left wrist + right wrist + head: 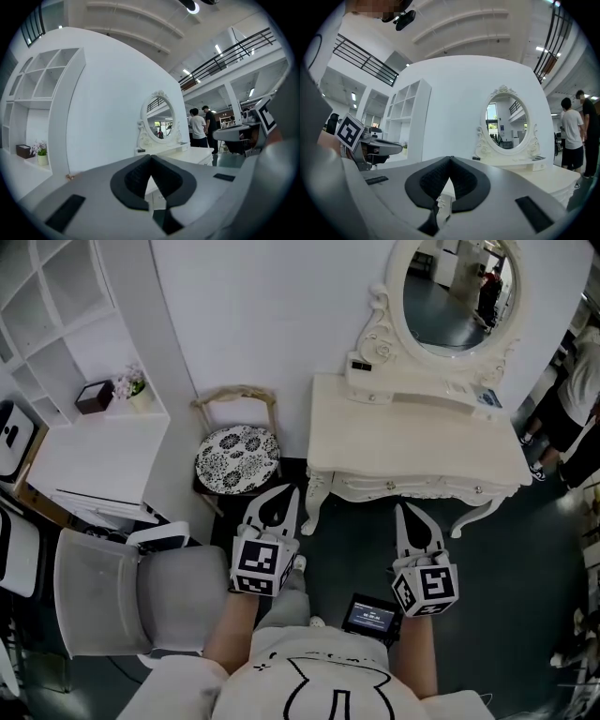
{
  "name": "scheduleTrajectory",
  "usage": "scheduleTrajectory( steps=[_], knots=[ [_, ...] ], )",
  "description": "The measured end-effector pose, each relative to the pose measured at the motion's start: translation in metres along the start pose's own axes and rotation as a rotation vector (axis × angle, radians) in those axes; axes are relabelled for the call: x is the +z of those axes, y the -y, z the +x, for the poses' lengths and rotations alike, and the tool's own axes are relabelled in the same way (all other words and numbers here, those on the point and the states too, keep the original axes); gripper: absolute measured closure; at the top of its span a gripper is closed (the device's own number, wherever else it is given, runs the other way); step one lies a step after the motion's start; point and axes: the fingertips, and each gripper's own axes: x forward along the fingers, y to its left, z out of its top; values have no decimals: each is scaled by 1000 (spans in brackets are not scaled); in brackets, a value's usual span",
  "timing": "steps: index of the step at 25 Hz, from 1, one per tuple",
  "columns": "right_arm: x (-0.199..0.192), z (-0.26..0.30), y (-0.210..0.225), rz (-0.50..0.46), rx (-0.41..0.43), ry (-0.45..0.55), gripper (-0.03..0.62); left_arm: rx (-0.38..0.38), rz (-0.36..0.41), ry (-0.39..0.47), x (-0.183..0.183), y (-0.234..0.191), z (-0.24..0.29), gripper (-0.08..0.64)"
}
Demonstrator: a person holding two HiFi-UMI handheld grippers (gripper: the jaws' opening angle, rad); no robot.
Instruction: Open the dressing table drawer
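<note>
left tongs (284,495) and right tongs (405,512) are held level side by side, both clenched on nothing, tips met. the cream surface (403,442) is faced from near. its drawer (412,487) is seen shut in the front rail, ahead of the right tongs. a stool (236,457) is set at its left.

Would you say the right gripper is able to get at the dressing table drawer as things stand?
Probably yes: only bare floor lies between the right gripper and the drawer, and the chair stands off to the left. The gripper's jaws are shut, though.
</note>
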Motion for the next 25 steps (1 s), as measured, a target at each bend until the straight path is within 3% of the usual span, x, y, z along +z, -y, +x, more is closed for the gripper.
scheduleTrajectory(
  steps=[14, 25],
  knots=[
    [-18, 112, 44, 53, 32, -42, 581, -1, -15, -14, -2, -58, 113, 531],
    [-21, 235, 86, 79, -36, -62, 580, -28, -14, -18, 12, -134, 223, 531]
  ],
)
